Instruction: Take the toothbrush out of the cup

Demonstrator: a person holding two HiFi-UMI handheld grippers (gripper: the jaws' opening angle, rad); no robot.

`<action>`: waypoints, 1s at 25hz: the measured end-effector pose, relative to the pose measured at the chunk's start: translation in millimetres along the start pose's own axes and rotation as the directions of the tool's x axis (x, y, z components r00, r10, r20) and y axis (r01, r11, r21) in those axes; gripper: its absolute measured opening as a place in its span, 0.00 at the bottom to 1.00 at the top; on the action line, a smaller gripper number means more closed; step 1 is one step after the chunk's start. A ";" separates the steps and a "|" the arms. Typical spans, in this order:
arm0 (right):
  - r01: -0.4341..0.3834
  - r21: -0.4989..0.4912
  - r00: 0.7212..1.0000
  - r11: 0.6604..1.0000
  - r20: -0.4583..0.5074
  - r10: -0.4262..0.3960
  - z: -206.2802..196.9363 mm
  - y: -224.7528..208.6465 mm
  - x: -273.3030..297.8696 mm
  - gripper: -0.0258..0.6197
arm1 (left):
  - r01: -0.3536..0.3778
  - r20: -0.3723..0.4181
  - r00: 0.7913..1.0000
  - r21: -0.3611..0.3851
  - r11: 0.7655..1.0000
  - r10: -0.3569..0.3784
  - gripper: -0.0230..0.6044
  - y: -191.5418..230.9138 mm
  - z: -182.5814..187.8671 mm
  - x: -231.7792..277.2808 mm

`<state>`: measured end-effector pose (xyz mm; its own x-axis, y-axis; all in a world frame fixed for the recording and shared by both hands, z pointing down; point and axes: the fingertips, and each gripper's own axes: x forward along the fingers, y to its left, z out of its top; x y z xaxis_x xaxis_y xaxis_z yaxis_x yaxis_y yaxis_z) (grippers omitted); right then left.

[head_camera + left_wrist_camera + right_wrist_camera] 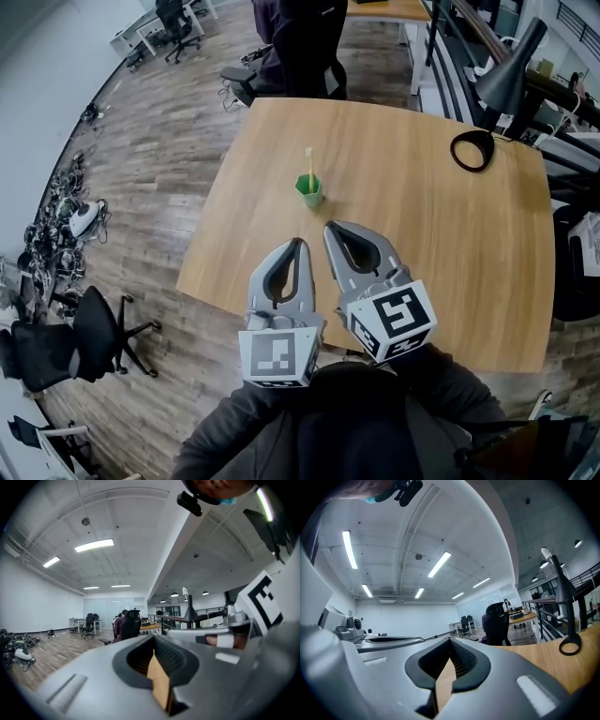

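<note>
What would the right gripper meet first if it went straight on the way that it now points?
Probably the green cup with the toothbrush: in the head view the right gripper, tongs shut, aims at it. Its height is unclear, so it might pass over.

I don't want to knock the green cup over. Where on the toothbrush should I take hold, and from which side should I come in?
Probably the bare stem of the toothbrush above the rim of the green cup, coming from the near side, where the shut right tongs wait. It stands nearly upright, well clear of the cup, so a straight lift should free it.
</note>
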<state>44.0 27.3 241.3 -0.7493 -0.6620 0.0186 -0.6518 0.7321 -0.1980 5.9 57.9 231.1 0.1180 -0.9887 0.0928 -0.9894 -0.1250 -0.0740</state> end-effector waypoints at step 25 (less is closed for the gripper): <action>0.150 0.005 0.986 0.989 -0.075 -0.150 -19.8 -39.6 71.7 0.04 | 0.098 -0.069 0.992 -0.083 0.992 -0.103 0.05 48.0 -28.4 70.8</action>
<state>13.7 -46.0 269.8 -0.6499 -0.7503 0.1212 -0.7565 0.6234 -0.1975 -35.6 -15.8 262.3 0.2135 -0.9623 0.1686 -0.9768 -0.2135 0.0185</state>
